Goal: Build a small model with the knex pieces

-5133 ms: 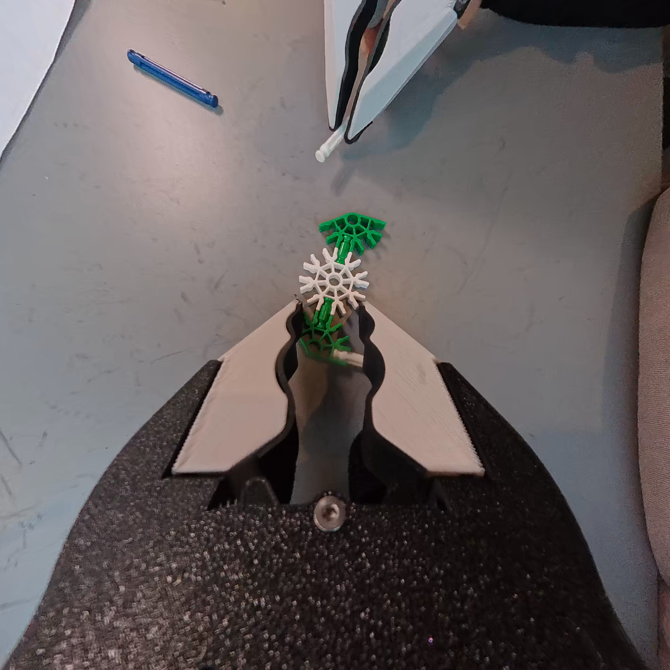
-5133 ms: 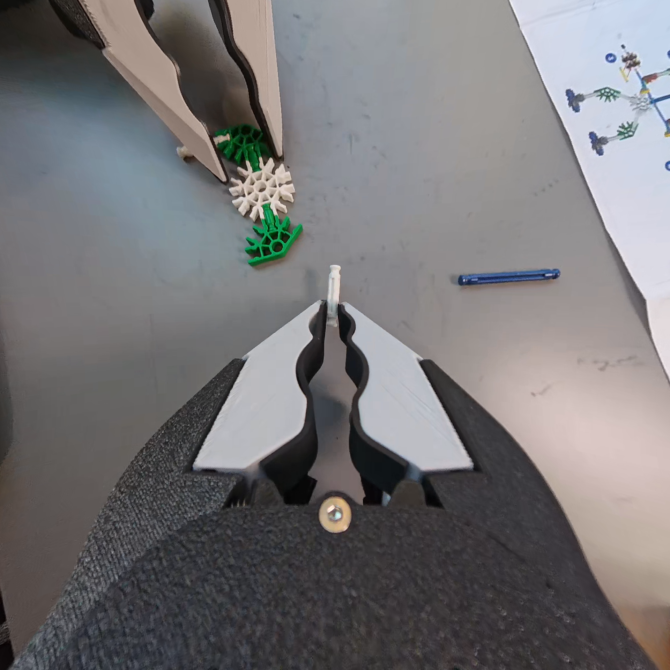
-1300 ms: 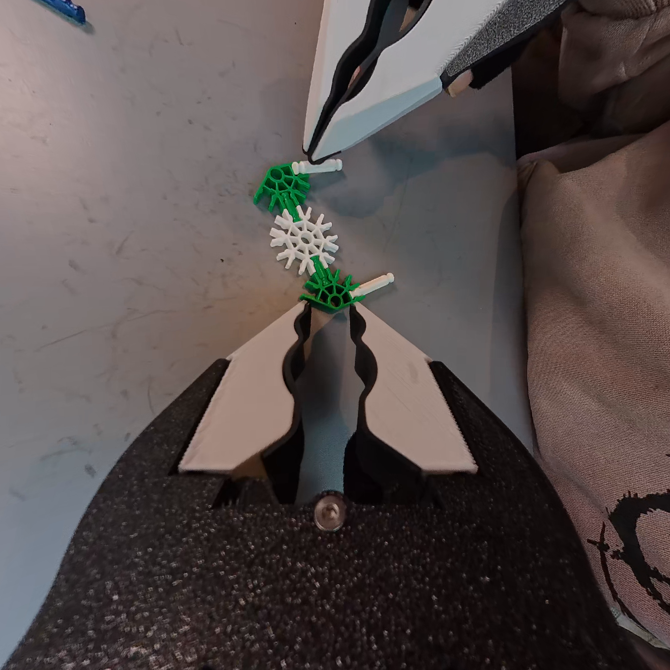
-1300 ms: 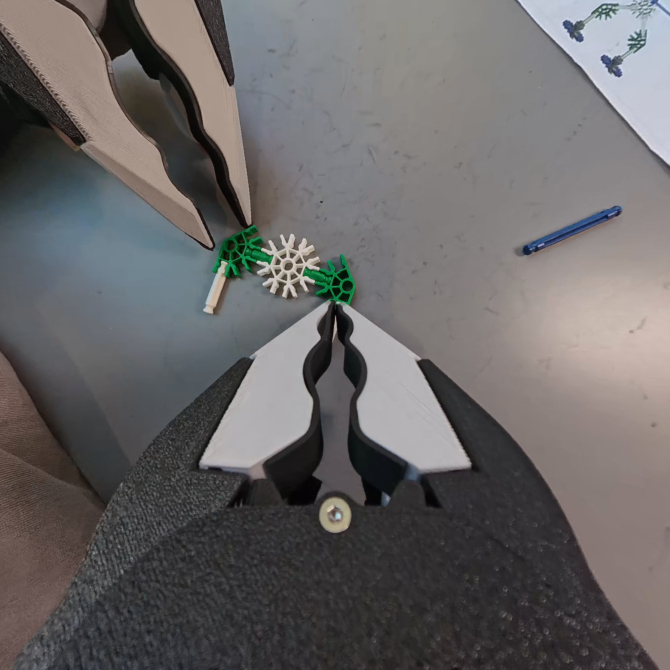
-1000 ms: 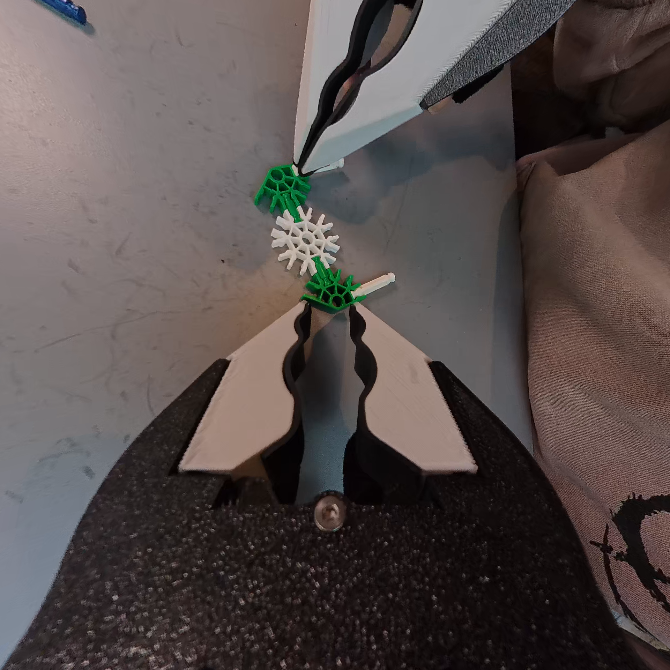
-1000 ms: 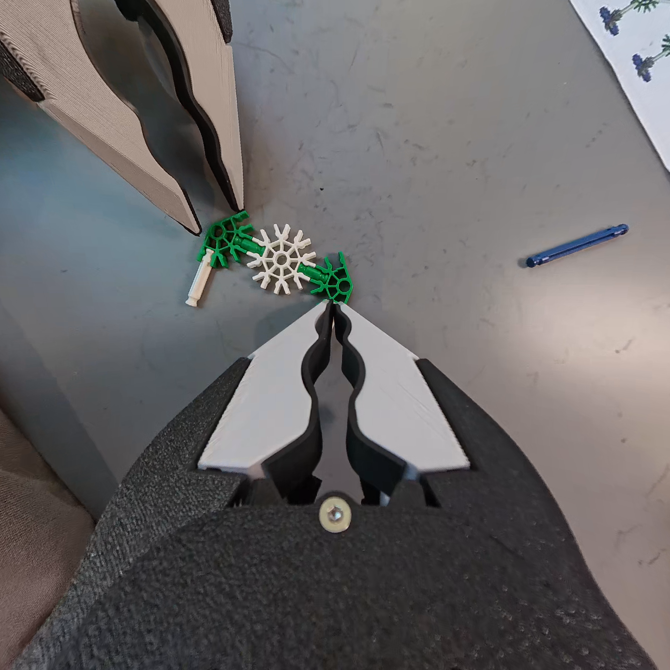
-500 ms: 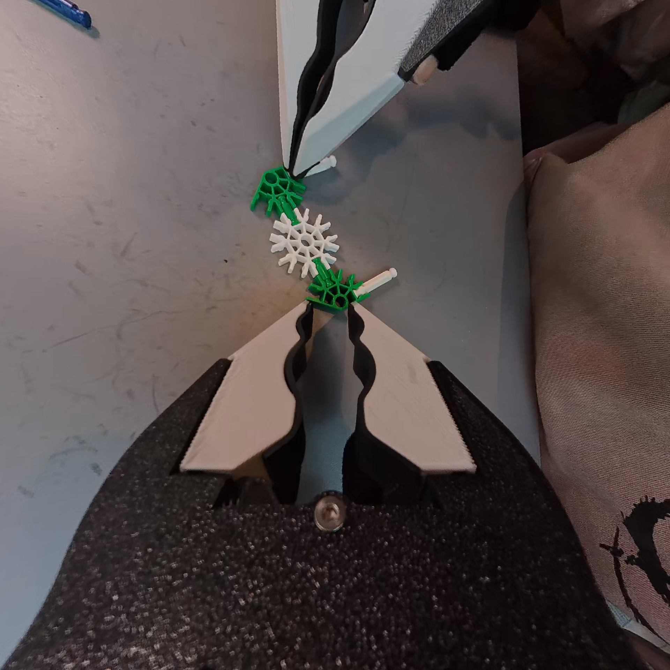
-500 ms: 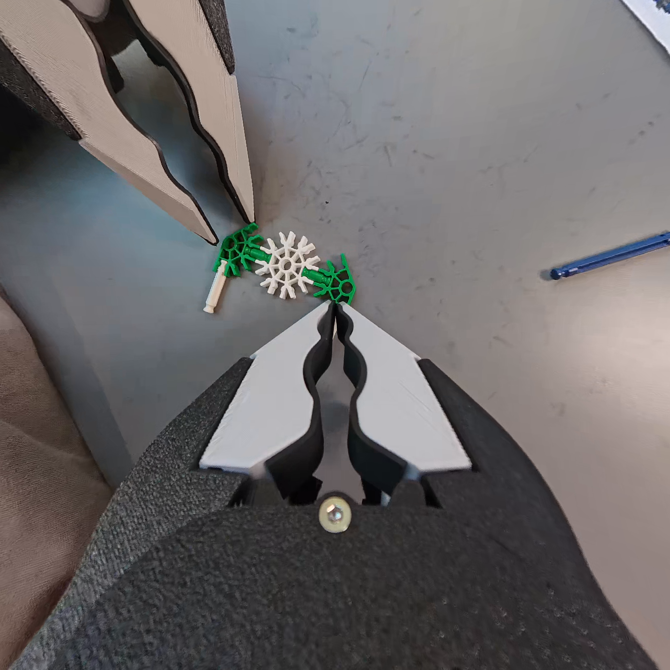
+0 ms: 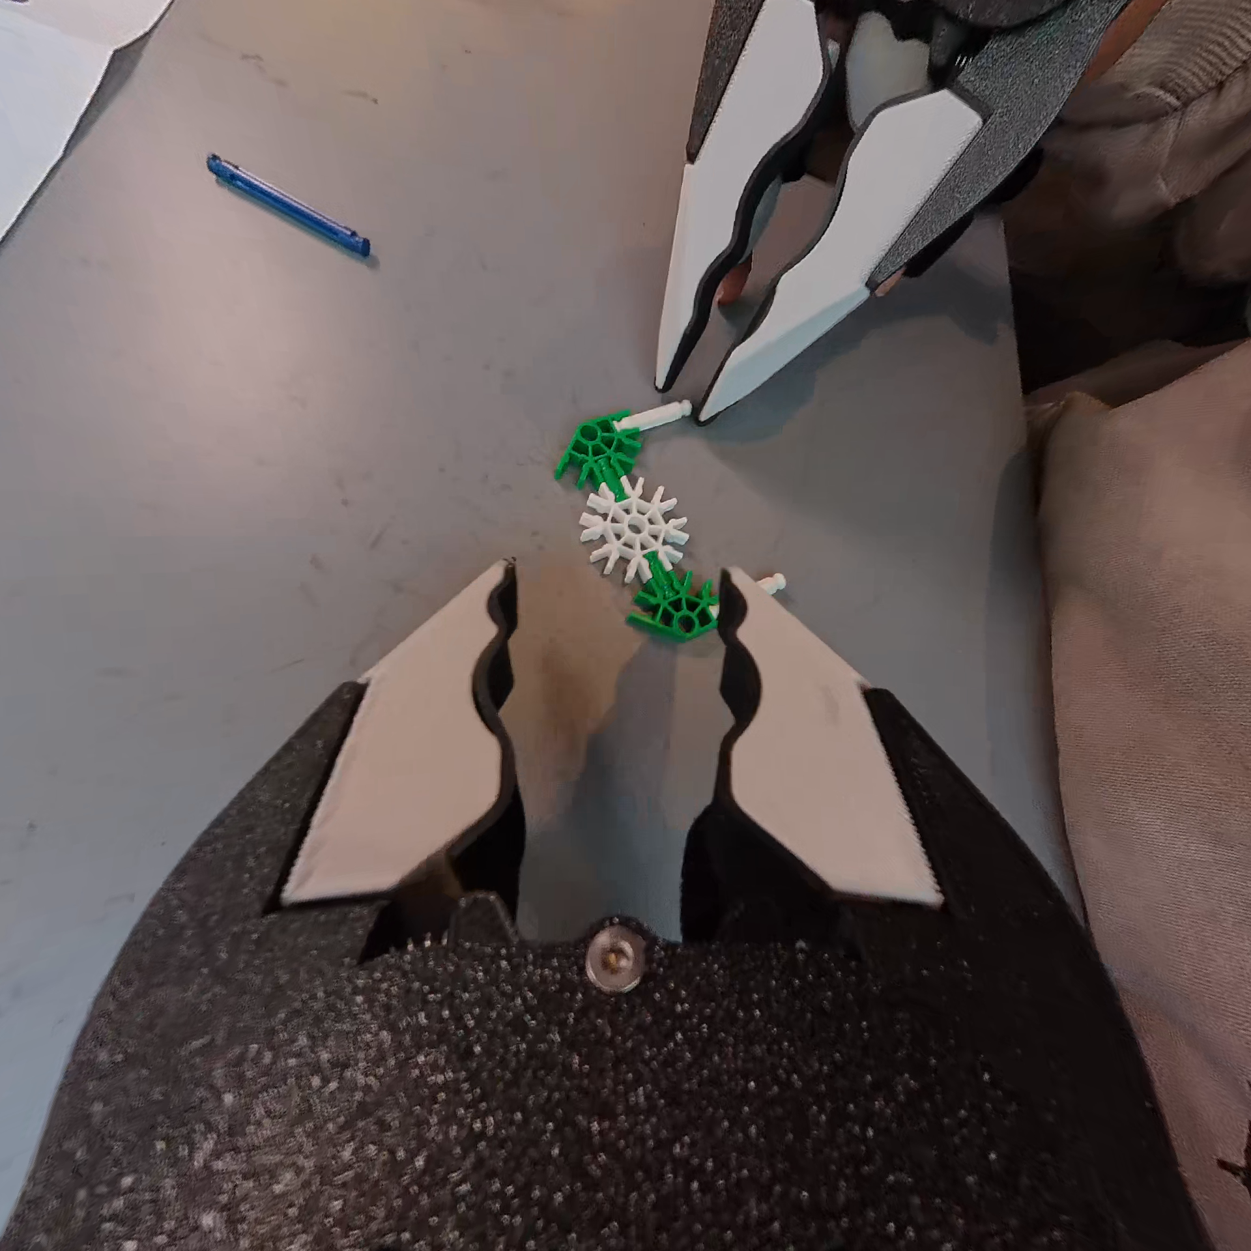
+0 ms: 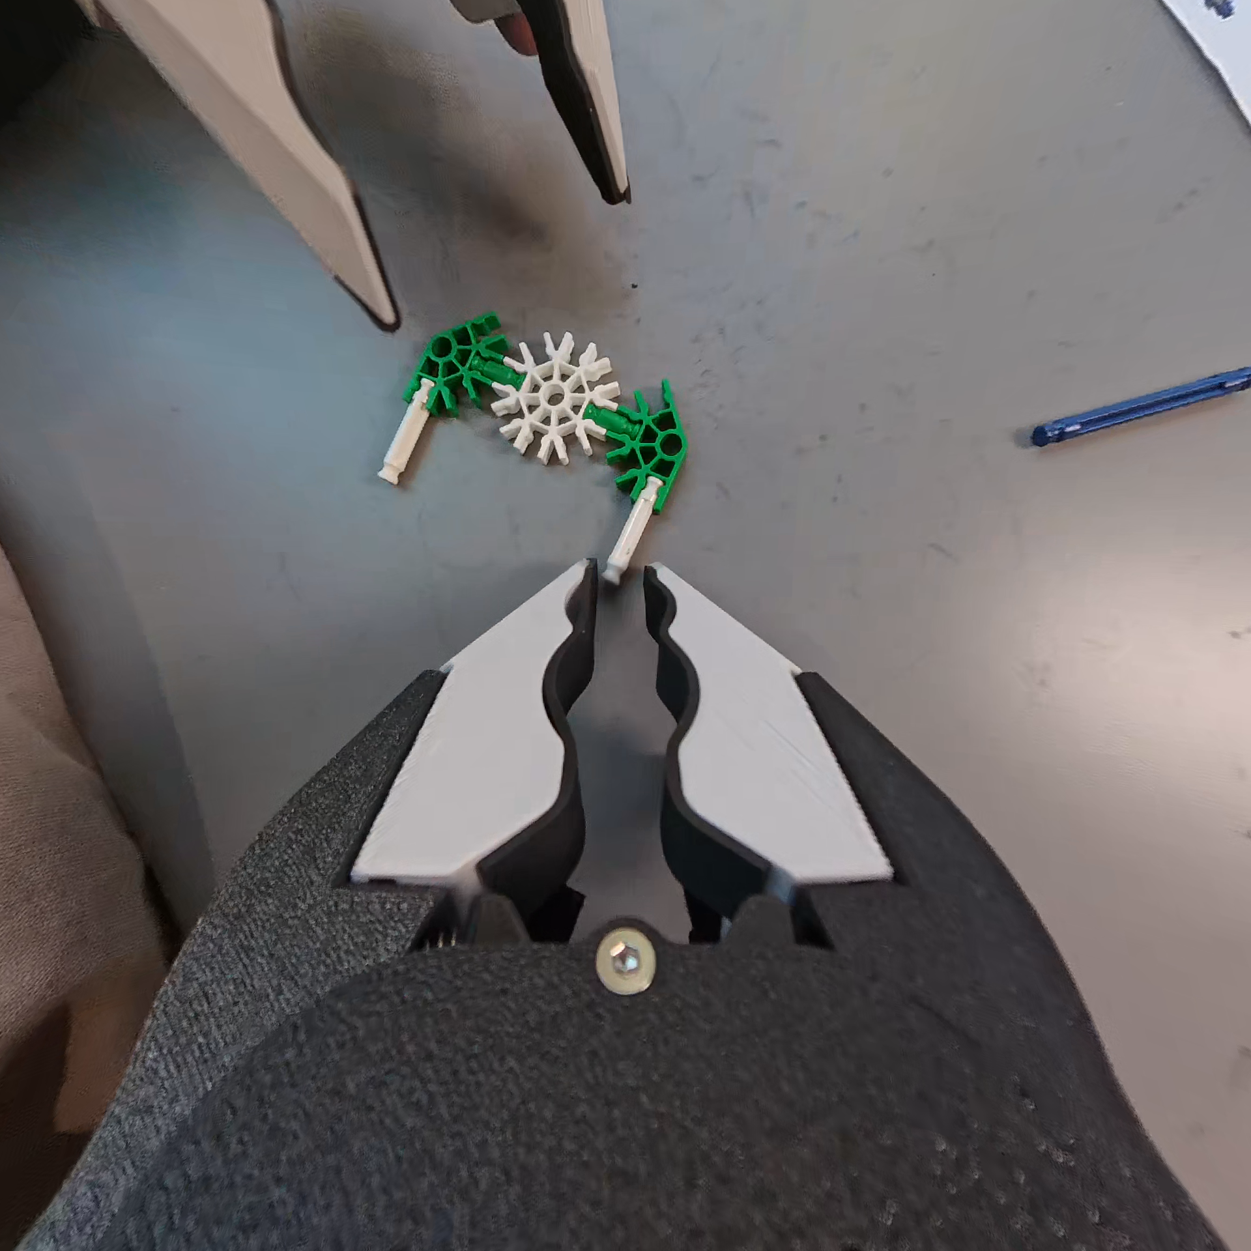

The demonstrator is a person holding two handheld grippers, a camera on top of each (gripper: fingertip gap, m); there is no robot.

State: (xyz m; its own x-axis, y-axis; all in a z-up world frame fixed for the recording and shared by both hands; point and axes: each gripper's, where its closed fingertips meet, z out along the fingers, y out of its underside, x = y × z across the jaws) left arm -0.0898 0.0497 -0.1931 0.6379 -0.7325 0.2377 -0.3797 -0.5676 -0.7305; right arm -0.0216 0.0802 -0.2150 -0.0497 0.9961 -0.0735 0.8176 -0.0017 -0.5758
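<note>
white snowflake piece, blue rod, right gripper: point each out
white snowflake piece point(image 10: 555, 398), right wrist view, on its hub ring
blue rod point(image 10: 1144, 406), right wrist view, mid shaft
right gripper point(image 10: 619, 572), right wrist view, gap between its open fingertips

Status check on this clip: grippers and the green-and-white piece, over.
Left gripper open, empty, beside green end connector. Right gripper open, tips flanking white rod. Assembly flat on table. Blue rod lies apart.

I see grey scuffed table point(image 9: 203, 474) | blue rod point(image 9: 288, 204) lying flat on it, well apart from the rest | white paper sheet point(image 9: 34, 115) at the far-left table corner in my left wrist view | tan cloth point(image 9: 1151, 677) along the table's right edge
</note>
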